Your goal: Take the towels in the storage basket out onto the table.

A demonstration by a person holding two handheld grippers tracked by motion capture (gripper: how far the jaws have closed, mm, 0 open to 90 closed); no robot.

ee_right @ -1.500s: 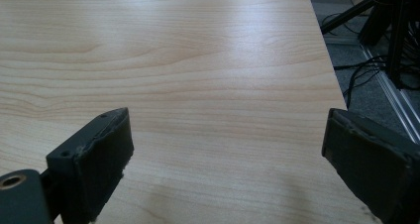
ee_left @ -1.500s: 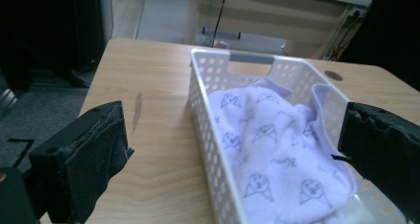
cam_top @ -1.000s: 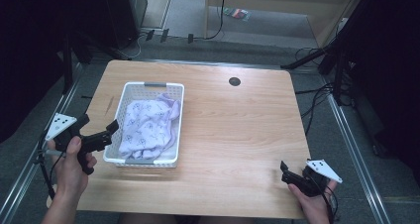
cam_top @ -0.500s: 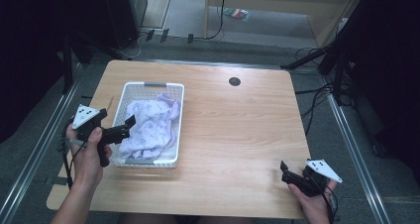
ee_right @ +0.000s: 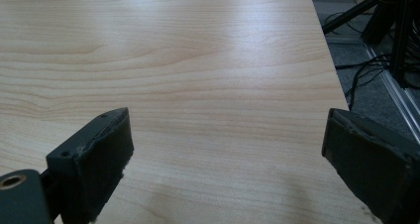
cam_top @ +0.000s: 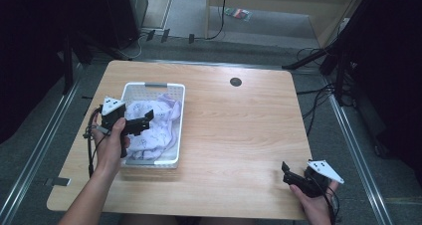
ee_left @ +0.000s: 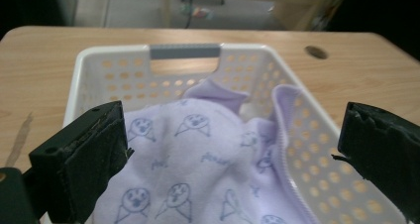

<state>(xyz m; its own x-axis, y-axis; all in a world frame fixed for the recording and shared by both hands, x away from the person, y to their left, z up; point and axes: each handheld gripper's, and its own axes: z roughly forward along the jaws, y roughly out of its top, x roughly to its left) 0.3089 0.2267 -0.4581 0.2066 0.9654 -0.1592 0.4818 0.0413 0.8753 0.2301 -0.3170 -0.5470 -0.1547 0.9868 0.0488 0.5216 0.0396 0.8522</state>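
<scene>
A white perforated basket [cam_top: 176, 116] [ee_left: 317, 149] stands on the left half of the wooden table [cam_top: 239, 135]. A crumpled lilac cloth [cam_top: 154, 123] [ee_left: 198, 159] printed with small drawings lies inside it. My left gripper [cam_top: 145, 120] [ee_left: 233, 154] hovers open over the basket's left side, its jaws spread wide above the cloth, with nothing between them. My right gripper [cam_top: 287, 172] [ee_right: 228, 159] rests open low over the bare table near the front right corner, jaws wide apart and empty.
A round cable hole [cam_top: 235, 81] sits in the table near its far edge. The basket has a grey handle [ee_left: 184, 51] on its far wall. Cables [cam_top: 318, 100] and dark stands lie on the floor to the right of the table edge [ee_right: 341, 95].
My left gripper has moved right and forward from beside the basket's left wall to over the cloth inside it. The right gripper has stayed still.
</scene>
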